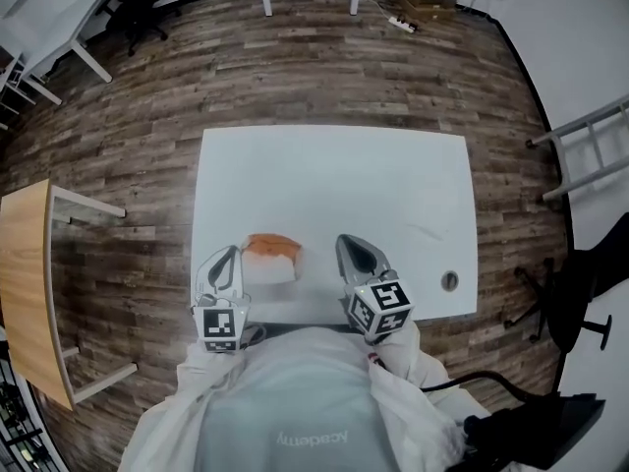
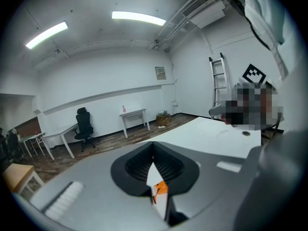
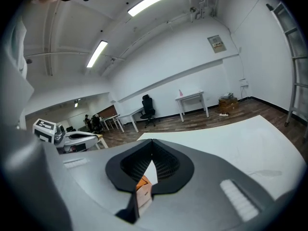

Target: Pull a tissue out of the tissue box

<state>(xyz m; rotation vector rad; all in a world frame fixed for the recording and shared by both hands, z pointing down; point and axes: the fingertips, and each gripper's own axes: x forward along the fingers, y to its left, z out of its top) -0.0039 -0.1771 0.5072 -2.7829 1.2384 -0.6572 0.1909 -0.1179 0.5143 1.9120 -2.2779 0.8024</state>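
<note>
1. Head view: box [image 1: 270, 259] on the bench [image 1: 373, 185], close to the near edge, between the left gripper [image 1: 224, 264] and the right gripper [image 1: 356, 254]; just beside the left, a little apart from the right.
2. White, with an orange top; cannot tell whether a tissue stands up out of the slot.
3. Probably light card: apt to slide or lift off the bench under a dragging pull, so likely needs steadying on a side wall or the top edge.
4. Tissue expected to be soft, thin and easily torn; best pinched at its middle fold just above the slot and drawn straight up.
5. Left gripper view and right gripper view: jaws of both closed tip to tip, gripping nothing; only a sliver of white and orange box seen through the gap behind the tips.
6. Both grippers held low before the body, side by side, pointing forward and slightly down over the bench, marker cubes toward the chest.
</note>
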